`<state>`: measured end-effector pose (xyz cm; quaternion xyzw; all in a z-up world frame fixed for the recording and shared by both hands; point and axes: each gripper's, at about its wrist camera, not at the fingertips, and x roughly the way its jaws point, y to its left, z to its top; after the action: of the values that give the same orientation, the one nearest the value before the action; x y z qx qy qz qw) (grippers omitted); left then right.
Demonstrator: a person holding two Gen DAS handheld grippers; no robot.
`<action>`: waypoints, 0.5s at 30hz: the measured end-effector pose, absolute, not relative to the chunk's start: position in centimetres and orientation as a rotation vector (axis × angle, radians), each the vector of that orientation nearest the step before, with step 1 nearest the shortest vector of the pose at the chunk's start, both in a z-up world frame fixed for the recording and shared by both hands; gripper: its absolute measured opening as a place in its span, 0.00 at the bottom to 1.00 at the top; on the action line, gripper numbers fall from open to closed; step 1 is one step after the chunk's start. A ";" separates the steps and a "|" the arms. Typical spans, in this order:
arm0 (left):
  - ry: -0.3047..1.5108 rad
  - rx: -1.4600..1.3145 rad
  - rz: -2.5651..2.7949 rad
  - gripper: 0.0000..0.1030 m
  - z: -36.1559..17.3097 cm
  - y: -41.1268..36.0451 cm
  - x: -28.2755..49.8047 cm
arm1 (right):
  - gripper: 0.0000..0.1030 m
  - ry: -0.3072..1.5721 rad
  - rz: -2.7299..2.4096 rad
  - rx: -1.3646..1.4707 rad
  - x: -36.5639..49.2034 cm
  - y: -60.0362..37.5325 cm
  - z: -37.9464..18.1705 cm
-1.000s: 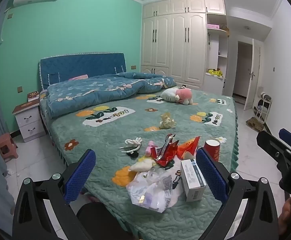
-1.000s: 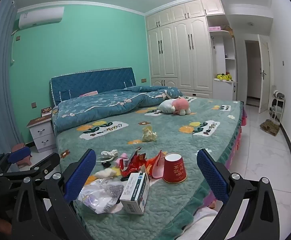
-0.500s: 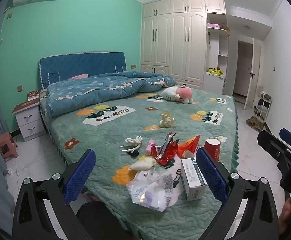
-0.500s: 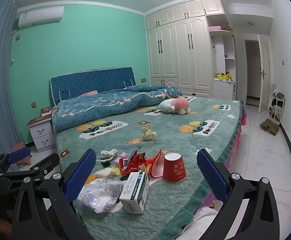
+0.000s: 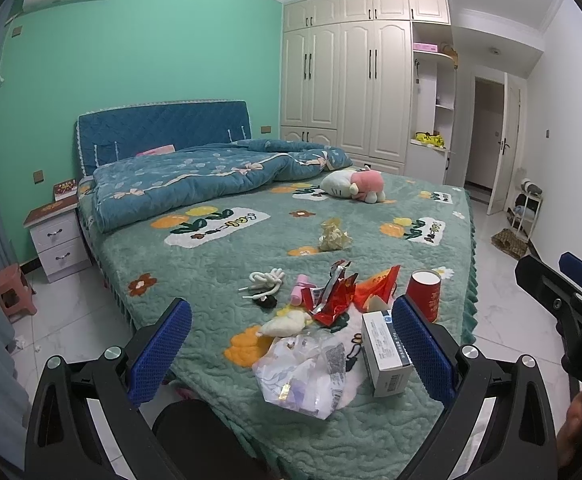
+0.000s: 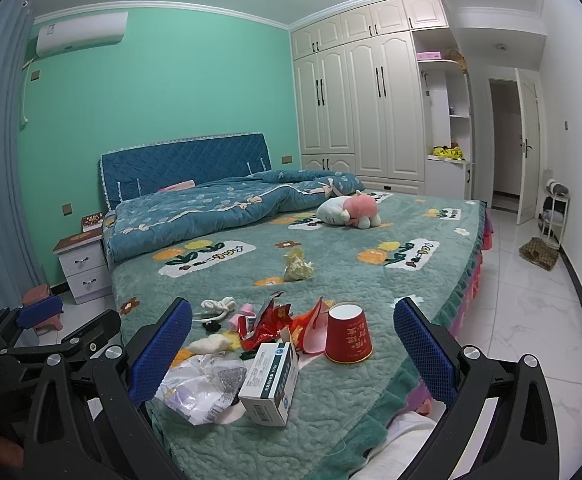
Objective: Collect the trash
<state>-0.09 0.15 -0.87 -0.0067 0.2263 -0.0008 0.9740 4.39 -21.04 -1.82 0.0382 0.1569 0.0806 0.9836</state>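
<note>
Trash lies piled at the near corner of the green bedspread (image 5: 219,264): a clear plastic bag (image 5: 307,372), a white carton (image 5: 385,348), red foil wrappers (image 5: 337,296), and an upside-down red paper cup (image 5: 425,292). A crumpled yellowish wrapper (image 5: 333,236) sits farther up the bed. My left gripper (image 5: 291,344) is open, held short of the pile with nothing between its fingers. From the right wrist view the same carton (image 6: 269,382), bag (image 6: 203,384) and cup (image 6: 349,334) show. My right gripper (image 6: 291,346) is open and empty too.
A plush toy (image 5: 355,186) and a blue quilt (image 5: 195,184) lie on the bed. A white rope (image 5: 267,280) and a pink item (image 5: 301,294) rest by the wrappers. A nightstand (image 5: 57,240) and a small stool (image 5: 11,294) stand left. White tiled floor (image 6: 531,320) runs right toward the door.
Both grippers have drifted only slightly relative to the pile; both stay open and nothing on the bed has moved.
</note>
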 end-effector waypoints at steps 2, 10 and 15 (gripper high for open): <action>0.456 -0.014 -0.001 0.96 -0.9 0.2 -0.1 | 0.96 0.315 0.162 0.078 4.3 -21.0 -2.0; 0.458 -0.014 -0.001 0.96 -0.9 0.2 0.0 | 0.96 0.316 0.162 0.075 4.4 -21.0 -1.9; 0.459 -0.013 -0.005 0.96 -1.0 0.1 0.0 | 0.96 0.317 0.163 0.076 4.4 -20.9 -1.9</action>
<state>-0.02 0.11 -0.98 -0.0066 0.2276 -0.0023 0.9737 4.41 -20.94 -1.94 0.0379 0.1576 0.0809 0.9835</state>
